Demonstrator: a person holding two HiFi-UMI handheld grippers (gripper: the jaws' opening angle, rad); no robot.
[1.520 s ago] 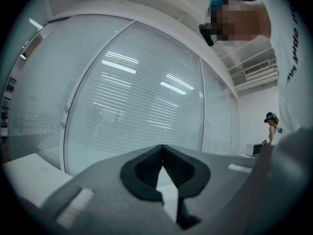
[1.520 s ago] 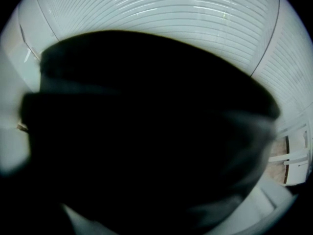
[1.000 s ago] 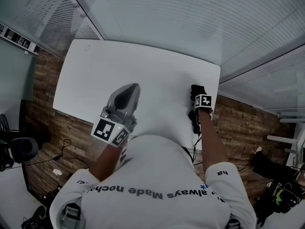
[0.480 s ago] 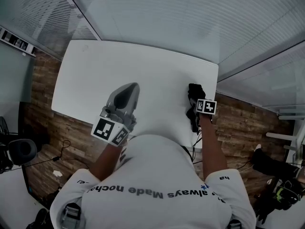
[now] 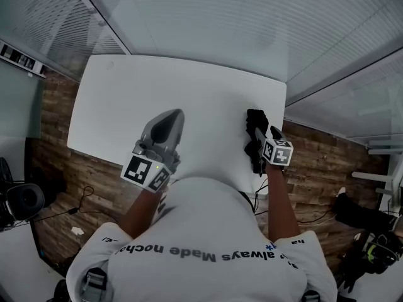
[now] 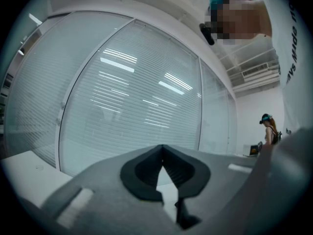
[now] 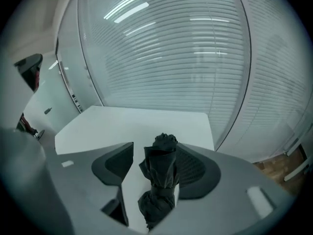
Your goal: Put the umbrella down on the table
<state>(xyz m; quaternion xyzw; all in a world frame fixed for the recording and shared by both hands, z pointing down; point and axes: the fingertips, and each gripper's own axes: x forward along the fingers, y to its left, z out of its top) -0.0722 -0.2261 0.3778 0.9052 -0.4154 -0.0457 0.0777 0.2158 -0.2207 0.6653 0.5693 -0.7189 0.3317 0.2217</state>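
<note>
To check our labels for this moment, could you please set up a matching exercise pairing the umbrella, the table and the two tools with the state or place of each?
Things:
1. umbrella
2. left tool
3. right tool
4. table

States:
A. jaws together, empty
B. white top
C. jaws apart, over the umbrella
D. black, folded, lying by the table's right edge

Pairs: 1-D, 2-A, 3-C, 4-B. The right tool's jaws have just been closing slightly; the umbrella shows in the gap between them, ungripped.
</note>
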